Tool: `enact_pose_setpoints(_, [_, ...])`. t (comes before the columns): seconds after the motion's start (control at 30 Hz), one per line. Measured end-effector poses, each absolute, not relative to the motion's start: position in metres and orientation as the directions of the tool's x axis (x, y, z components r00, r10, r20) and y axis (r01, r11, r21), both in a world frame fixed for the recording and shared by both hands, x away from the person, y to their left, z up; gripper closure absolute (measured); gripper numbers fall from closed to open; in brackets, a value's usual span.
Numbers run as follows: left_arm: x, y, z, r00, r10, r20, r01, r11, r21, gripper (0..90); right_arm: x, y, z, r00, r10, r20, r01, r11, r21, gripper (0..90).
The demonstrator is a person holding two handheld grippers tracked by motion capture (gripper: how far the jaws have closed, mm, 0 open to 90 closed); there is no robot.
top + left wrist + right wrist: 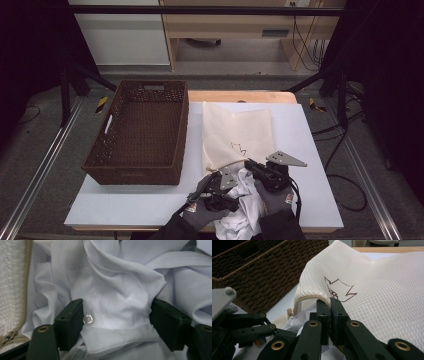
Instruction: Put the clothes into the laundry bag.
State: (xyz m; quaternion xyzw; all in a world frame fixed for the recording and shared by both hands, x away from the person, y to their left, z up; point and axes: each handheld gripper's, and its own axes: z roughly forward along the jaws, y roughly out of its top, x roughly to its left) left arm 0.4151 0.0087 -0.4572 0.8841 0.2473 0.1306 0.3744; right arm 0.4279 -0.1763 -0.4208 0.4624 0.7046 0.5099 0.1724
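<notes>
The right gripper (pixel 329 305) pinches the mesh bag (pixel 239 132) mouth open, the left gripper (pixel 117 317) fingers stand wide around the white shirt (pixel 117 290), which is mostly outside the bag.

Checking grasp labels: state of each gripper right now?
Left gripper: open, jaws either side of a fold of the white shirt.
Right gripper: shut on the mesh laundry bag at its zipper edge.
</notes>
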Motion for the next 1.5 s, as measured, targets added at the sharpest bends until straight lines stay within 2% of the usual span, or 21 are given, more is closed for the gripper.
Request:
enact_pose_setpoints(0.1, [0.411, 0.002, -0.455, 0.841, 0.534, 0.09, 0.327, -0.633, 0.702, 43.8, 0.429, -0.176, -0.422, -0.512, 0.829, 0.224, 0.478, 0.058, 0.877, 87.4])
enact_pose_setpoints(0.2, [0.411, 0.001, -0.453, 0.834, 0.544, 0.095, 0.335, -0.635, 0.696, 69.8, 0.43, -0.175, -0.423, -0.512, 0.83, 0.222, 0.481, 0.063, 0.874, 87.5])
enact_pose_setpoints(0.3, [0.413, 0.002, -0.453, 0.838, 0.54, 0.082, 0.341, -0.635, 0.694, 79.1, 0.43, -0.175, -0.423, -0.512, 0.829, 0.227, 0.481, 0.058, 0.875, 87.5])
enact_pose_setpoints(0.57, [0.436, -0.007, -0.447, 0.773, 0.62, 0.13, 0.36, -0.599, 0.716, 79.6, 0.427, -0.179, -0.419, -0.506, 0.832, 0.228, 0.467, 0.042, 0.883, 87.6])
enact_pose_setpoints(0.73, [0.445, -0.006, -0.451, 0.758, 0.641, 0.12, 0.362, -0.566, 0.741, 77.4, 0.428, -0.18, -0.419, -0.503, 0.833, 0.23, 0.466, 0.038, 0.884, 87.6])
enact_pose_setpoints(0.93, [0.432, 0.022, -0.434, 0.796, 0.604, 0.041, 0.35, -0.514, 0.784, 47.5, 0.428, -0.182, -0.419, -0.497, 0.838, 0.225, 0.465, 0.038, 0.885, 87.6])
enact_pose_setpoints(1.07, [0.42, 0.05, -0.421, 0.796, 0.603, 0.051, 0.329, -0.501, 0.801, 37.7, 0.428, -0.181, -0.419, -0.498, 0.839, 0.22, 0.466, 0.044, 0.884, 87.6])
enact_pose_setpoints(1.17, [0.416, 0.065, -0.424, 0.784, 0.617, 0.07, 0.343, -0.524, 0.779, 35.3, 0.427, -0.18, -0.418, -0.498, 0.839, 0.221, 0.467, 0.045, 0.883, 87.6])
enact_pose_setpoints(1.3, [0.421, 0.074, -0.444, 0.776, 0.63, 0.028, 0.404, -0.53, 0.746, 34.3, 0.427, -0.18, -0.419, -0.498, 0.839, 0.218, 0.468, 0.048, 0.882, 87.6])
enact_pose_setpoints(1.4, [0.426, 0.071, -0.457, 0.786, 0.617, -0.032, 0.45, -0.537, 0.714, 44.0, 0.428, -0.179, -0.42, -0.501, 0.837, 0.218, 0.472, 0.053, 0.88, 87.6])
enact_pose_setpoints(1.5, [0.428, 0.067, -0.461, 0.793, 0.607, -0.054, 0.463, -0.541, 0.702, 61.3, 0.429, -0.177, -0.421, -0.503, 0.836, 0.218, 0.477, 0.058, 0.877, 87.6])
